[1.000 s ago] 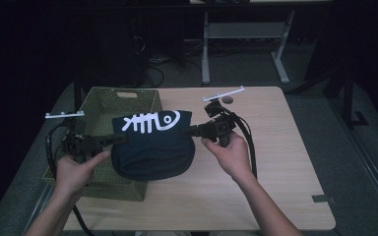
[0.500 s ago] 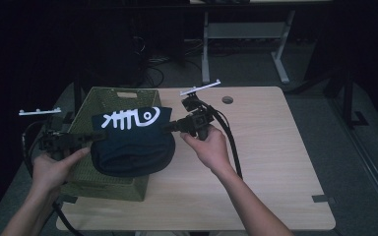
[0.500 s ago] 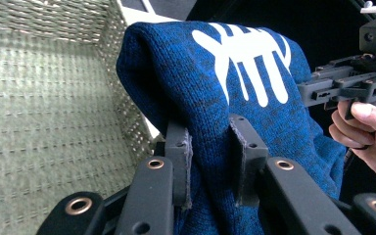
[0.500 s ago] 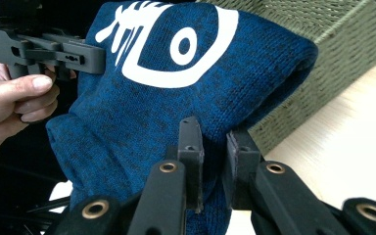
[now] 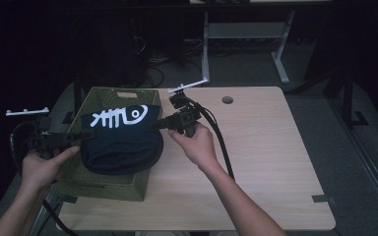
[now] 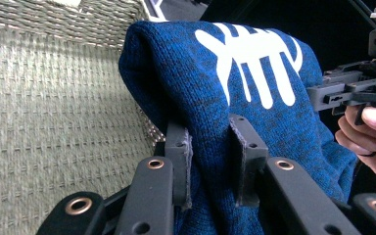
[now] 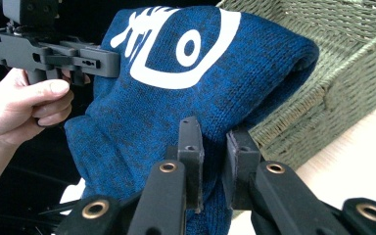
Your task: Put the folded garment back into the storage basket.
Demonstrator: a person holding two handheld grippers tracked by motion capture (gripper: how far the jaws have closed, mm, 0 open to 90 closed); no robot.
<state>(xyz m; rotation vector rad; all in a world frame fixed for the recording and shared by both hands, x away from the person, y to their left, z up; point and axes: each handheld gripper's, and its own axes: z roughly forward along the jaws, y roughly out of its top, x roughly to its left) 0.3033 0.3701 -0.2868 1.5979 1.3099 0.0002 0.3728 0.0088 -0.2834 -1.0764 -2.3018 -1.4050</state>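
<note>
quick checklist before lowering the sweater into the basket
1. Left gripper clamped on sweater: ok, knit pinched between the pads.
2. Right gripper clamped on sweater: ok, fabric between its jaws.
3. Sweater stays folded: ok, fish print facing up.
4. Sweater over basket: not ok, its right edge hangs past the rim, above the table.
5. Basket has room: ok, woven floor bare where seen.
6. Cables free of sweater: cannot tell.

No readable words, brands or numbers anywhere; sole sign a white fish-skeleton graphic printed on dark blue knit sweater.
</note>
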